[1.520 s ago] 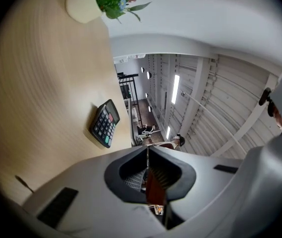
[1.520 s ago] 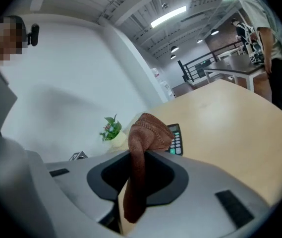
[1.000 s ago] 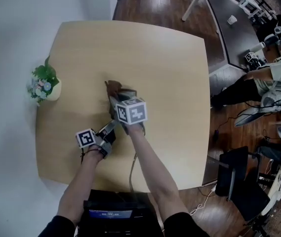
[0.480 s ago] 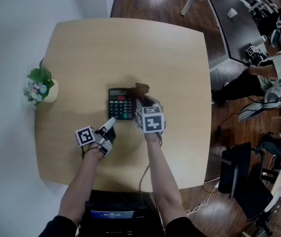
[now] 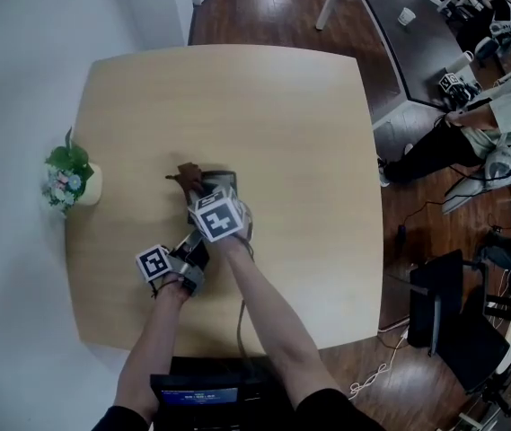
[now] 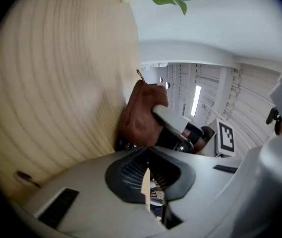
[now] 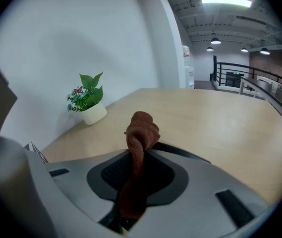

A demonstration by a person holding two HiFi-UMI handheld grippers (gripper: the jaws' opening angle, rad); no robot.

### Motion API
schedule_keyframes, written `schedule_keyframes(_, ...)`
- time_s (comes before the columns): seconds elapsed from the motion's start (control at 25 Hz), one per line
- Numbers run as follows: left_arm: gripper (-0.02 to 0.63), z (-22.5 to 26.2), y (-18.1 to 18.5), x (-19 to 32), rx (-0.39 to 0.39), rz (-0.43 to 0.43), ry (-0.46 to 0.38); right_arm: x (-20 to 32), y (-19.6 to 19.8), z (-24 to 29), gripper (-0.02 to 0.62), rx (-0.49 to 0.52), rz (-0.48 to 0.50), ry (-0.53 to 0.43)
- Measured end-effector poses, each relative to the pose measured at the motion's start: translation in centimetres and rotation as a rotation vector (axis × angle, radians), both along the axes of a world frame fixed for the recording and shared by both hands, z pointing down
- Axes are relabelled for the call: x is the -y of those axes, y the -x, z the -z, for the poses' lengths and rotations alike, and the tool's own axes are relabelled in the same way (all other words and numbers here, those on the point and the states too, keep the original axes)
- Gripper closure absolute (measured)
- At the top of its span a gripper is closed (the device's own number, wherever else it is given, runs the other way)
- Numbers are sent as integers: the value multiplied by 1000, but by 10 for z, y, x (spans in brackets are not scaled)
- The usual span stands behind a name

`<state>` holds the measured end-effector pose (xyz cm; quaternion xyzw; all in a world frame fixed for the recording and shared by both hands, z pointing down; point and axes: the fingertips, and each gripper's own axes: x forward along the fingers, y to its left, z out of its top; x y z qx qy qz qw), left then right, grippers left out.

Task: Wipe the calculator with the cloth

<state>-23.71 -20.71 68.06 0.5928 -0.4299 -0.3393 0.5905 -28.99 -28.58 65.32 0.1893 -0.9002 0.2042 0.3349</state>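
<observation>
We're over the pale wooden table (image 5: 309, 106), and the black rectangular calculator (image 5: 225, 180) lies near its middle, mostly covered by our hands. The bunched brown cloth (image 5: 184, 176) sits at the calculator's left edge, so we judge the wipe is under way. How much of the face is clean, we cannot tell. The right gripper (image 7: 137, 165) is clamped tight on that cloth, its loose end poking out past the tips. The left gripper (image 6: 146, 168) is closed with nothing between its jaws, parked just beside the calculator's near side.
</observation>
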Motion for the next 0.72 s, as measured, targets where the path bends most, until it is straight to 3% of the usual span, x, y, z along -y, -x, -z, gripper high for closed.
schedule_keyframes(0.36, 606, 2, 0, 1, -7, 2, -21, 59, -138, -14, 515, -81, -304, -4)
schedule_keyframes(0.44, 606, 2, 1, 1, -8, -1, -24, 65, -153, -5, 515, -62, -368, -7)
schedule_keyframes(0.56, 606, 2, 1, 1, -16, 2, -20, 55, -121, 17, 515, 38, -323, -11)
schedule_keyframes(0.72, 606, 4, 0, 1, -17, 5, -31, 15, -36, 24, 515, 101, -79, 4)
